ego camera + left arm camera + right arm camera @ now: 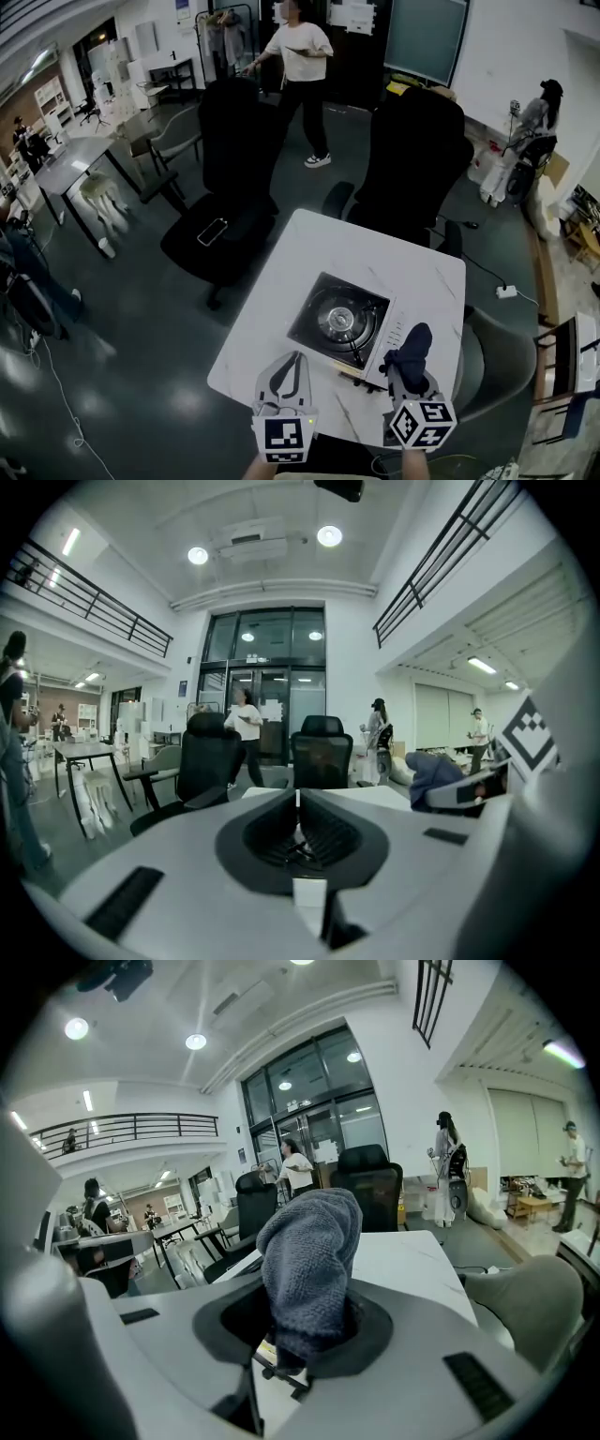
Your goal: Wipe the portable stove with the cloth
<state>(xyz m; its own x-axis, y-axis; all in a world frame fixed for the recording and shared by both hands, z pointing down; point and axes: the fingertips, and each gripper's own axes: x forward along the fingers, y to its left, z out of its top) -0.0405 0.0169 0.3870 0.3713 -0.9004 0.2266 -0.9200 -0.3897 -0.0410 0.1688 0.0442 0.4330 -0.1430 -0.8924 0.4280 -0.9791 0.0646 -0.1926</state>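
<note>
Right gripper (412,364): here it is at 5 o'clock in the head view, jaws clamped on the cloth (411,345), no daylight between pad and fabric.
Cloth: dark blue-grey towelling, bunched into a lump that stands up out of the jaws; in the right gripper view (309,1260) it fills the middle and hides the fingertips.
Cloth against stove: it sits at 4 o'clock of the portable stove (339,321), over the near right corner by the white control strip. Whether it touches the stove, I cannot tell.
Left gripper (292,356): at 7 o'clock of the stove, over the near table edge, jaws pressed together with nothing between them; its own view (298,795) shows the two tips meeting in one thin line.
Portable stove: square black top with a round burner, white panel along its right side, lying just right of centre on the table (309,244).
Table: white with faint veining, set cornerwise to the camera.
Chairs: two black office chairs across the table, one at 11 o'clock (234,178) and one at 1 o'clock (412,159).
Phone (212,231): flat on the seat of the 11 o'clock chair.
Background: a person in a white top (302,56) stands at 12 o'clock, well apart from the table.
</note>
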